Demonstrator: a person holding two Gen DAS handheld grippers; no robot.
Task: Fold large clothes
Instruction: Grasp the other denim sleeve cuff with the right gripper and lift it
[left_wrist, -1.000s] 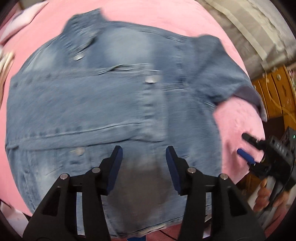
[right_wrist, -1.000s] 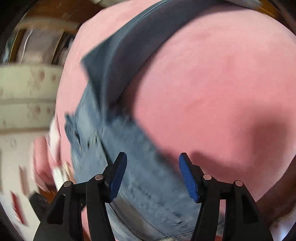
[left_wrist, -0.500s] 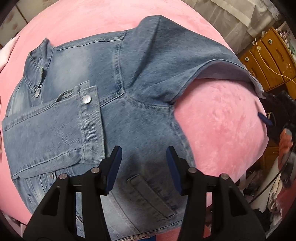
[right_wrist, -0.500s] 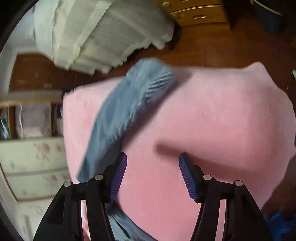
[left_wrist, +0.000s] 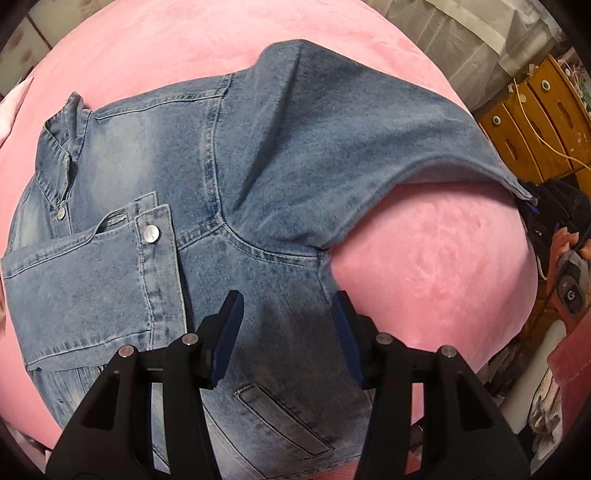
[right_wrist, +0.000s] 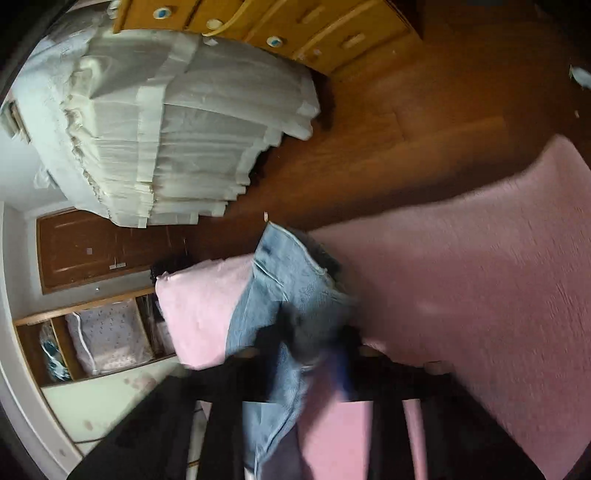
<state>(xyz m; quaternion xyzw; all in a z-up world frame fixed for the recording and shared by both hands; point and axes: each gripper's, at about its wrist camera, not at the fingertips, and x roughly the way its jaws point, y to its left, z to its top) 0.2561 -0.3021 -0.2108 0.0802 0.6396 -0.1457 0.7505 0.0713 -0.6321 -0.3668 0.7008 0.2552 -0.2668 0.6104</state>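
Note:
A blue denim jacket lies spread on a pink bed cover. One sleeve is folded across its front at the left. The other sleeve stretches to the right, its cuff raised off the bed. My left gripper is open and empty, hovering over the jacket's lower body. My right gripper is shut on the sleeve cuff; it is blurred in its own view and shows at the far right of the left wrist view.
A wooden chest of drawers stands right of the bed, and white curtains hang near it. Brown wooden floor lies beyond the bed edge. An open shelf with bedding is at the left.
My right gripper has swung to the sleeve cuff and closed on it, lifting it off the bed. My left gripper has shifted over the jacket's right side and stayed open.

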